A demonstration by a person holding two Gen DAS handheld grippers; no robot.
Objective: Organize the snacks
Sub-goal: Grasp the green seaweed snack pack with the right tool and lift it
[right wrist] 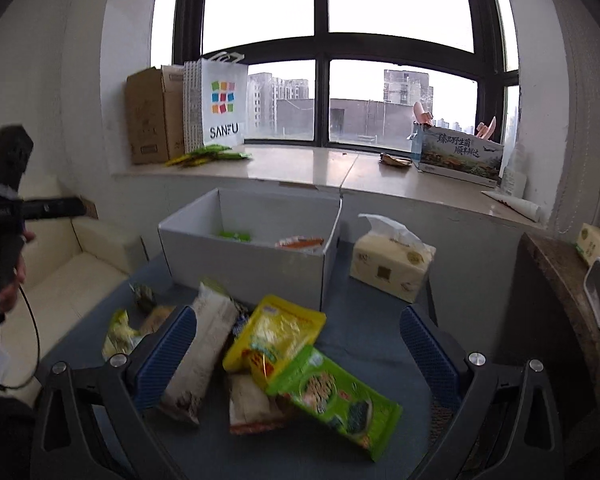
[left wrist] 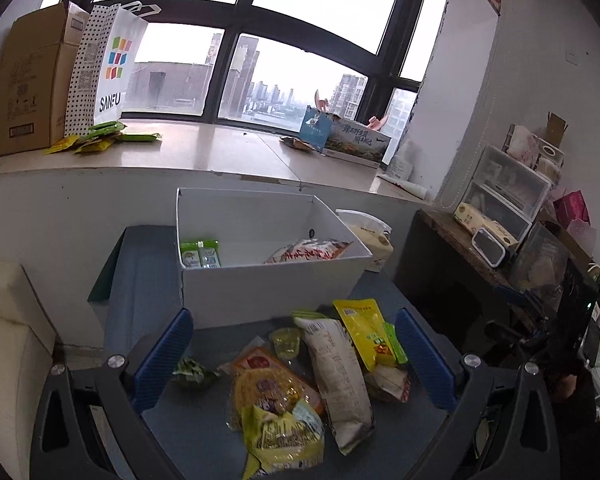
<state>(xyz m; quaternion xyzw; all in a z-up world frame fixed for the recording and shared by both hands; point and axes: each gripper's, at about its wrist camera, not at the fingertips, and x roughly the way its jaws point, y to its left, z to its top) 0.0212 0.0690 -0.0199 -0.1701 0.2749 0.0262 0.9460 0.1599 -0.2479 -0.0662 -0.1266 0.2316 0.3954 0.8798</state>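
A white box [left wrist: 268, 284] stands on the blue table, holding a green pack [left wrist: 201, 253] and a red-and-white bag [left wrist: 308, 251]. It also shows in the right wrist view [right wrist: 244, 264]. A pile of snack packs lies in front of it: a long white pack [left wrist: 338, 376], a yellow pack [left wrist: 360, 330], an orange pack [left wrist: 268, 384]. My left gripper [left wrist: 292, 364] is open above the pile, empty. My right gripper [right wrist: 296, 356] is open and empty above the yellow pack [right wrist: 276, 332], a green seaweed pack [right wrist: 336, 396] and the white pack [right wrist: 200, 348].
A tissue pack [right wrist: 392, 264] sits right of the box. The windowsill holds a cardboard box [right wrist: 152, 116], a SANFU bag [right wrist: 220, 104], green packets [right wrist: 212, 154] and a printed box [right wrist: 460, 156]. A cluttered wooden shelf [left wrist: 460, 236] stands right, a cream sofa [right wrist: 80, 260] left.
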